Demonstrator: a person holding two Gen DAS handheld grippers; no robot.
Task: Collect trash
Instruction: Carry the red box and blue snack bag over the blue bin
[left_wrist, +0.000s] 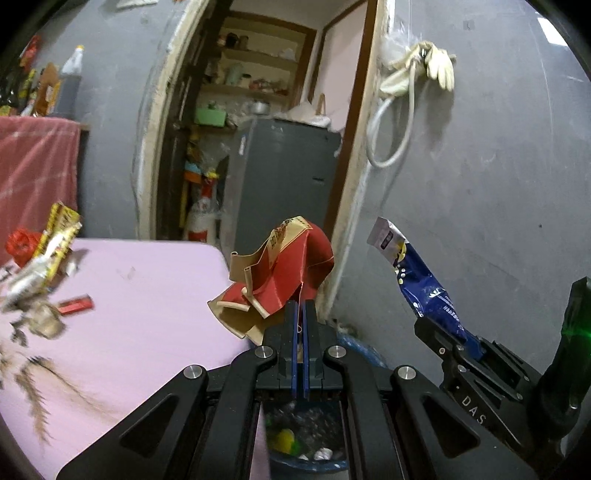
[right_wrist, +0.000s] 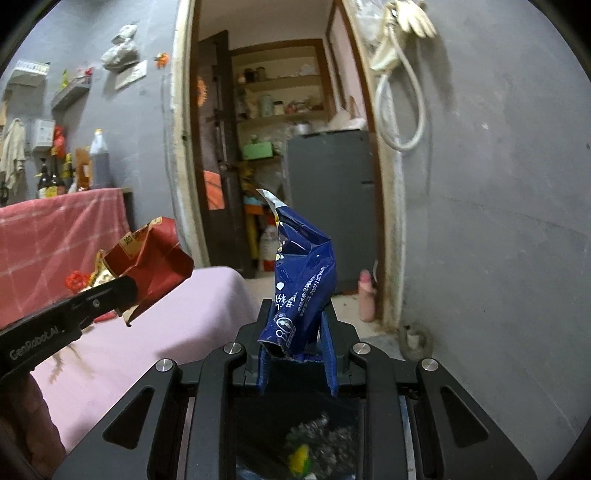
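Note:
My left gripper (left_wrist: 300, 314) is shut on a crumpled red and brown paper bag (left_wrist: 280, 273) and holds it in the air past the table's corner; it also shows in the right wrist view (right_wrist: 151, 258). My right gripper (right_wrist: 295, 332) holds a crumpled blue foil wrapper (right_wrist: 303, 280) between its fingers, upright; it also shows in the left wrist view (left_wrist: 424, 284). Below both grippers is a trash bin (left_wrist: 306, 439) with litter inside, also in the right wrist view (right_wrist: 314, 446). More litter (left_wrist: 40, 266) lies on the pink table (left_wrist: 147, 306) at the left.
A small red box (left_wrist: 75, 304) and dried plant bits (left_wrist: 37, 384) lie on the table. A doorway (left_wrist: 258, 129) with a grey fridge (left_wrist: 280, 177) is ahead. A grey wall (left_wrist: 498, 184) with a hose and gloves stands at the right.

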